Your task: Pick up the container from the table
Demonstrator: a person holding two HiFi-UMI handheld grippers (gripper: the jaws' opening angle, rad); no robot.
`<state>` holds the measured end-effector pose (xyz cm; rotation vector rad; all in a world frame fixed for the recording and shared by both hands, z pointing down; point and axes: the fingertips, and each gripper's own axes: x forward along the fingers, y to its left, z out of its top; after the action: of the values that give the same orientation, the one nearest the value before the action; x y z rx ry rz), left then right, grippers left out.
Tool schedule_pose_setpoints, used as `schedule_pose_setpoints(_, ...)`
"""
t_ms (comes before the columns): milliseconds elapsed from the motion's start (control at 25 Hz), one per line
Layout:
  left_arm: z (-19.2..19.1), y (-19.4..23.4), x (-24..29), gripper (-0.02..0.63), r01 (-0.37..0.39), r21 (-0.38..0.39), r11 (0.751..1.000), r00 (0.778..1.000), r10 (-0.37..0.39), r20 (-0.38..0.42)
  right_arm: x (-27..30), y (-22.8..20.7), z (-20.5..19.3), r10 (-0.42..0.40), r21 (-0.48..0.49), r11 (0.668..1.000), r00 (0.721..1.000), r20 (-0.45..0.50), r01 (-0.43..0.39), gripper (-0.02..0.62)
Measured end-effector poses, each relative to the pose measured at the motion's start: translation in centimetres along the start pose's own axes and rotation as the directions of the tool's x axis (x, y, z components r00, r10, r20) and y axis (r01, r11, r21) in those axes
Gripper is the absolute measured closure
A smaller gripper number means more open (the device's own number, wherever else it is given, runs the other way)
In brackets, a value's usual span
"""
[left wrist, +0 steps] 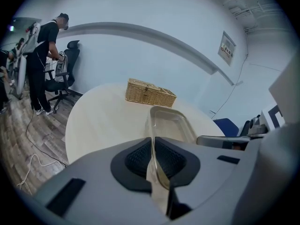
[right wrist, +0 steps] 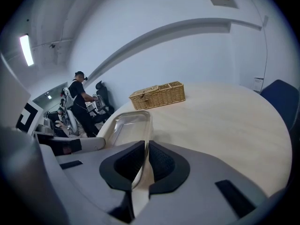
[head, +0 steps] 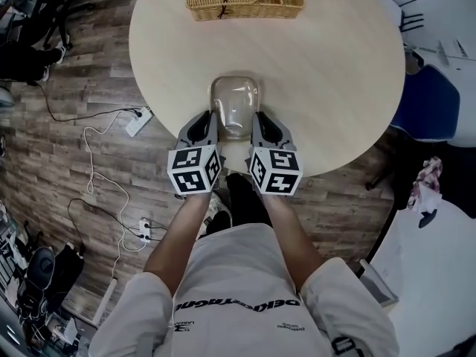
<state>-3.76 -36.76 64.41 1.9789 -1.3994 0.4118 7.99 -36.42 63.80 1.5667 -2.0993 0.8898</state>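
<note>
Left gripper point(left wrist: 153, 149) and right gripper point(right wrist: 146, 158) each pinch an opposite rim of the clear, rounded-rectangular container point(head: 234, 104), near the round pale wooden table's point(head: 327, 73) front edge. Best lifted level, both sides together.

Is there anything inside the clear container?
Nothing visible: the container looks empty, and the table shows through it. Its near side walls are covered by the left gripper and right gripper.
</note>
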Motion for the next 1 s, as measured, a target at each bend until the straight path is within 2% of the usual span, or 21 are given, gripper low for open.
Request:
schedule_pose_setpoints(600,1.8,-4.4,-11.4,0.566,0.049,0.05,0.998,0.989,-0.056,0.135,-11.6,4.4,1.8,-0.009,-0.045,0.999,0.991,0.133,0.015,0.537)
schedule_pose_setpoints(1000,3.7,-6.9,-20.0,0.566,0.067,0.132,0.989,0.961,-0.099,0.257,-19.5,8.3,3.1,-0.002,-0.087,0.996,0.965,0.262,0.026,0.537)
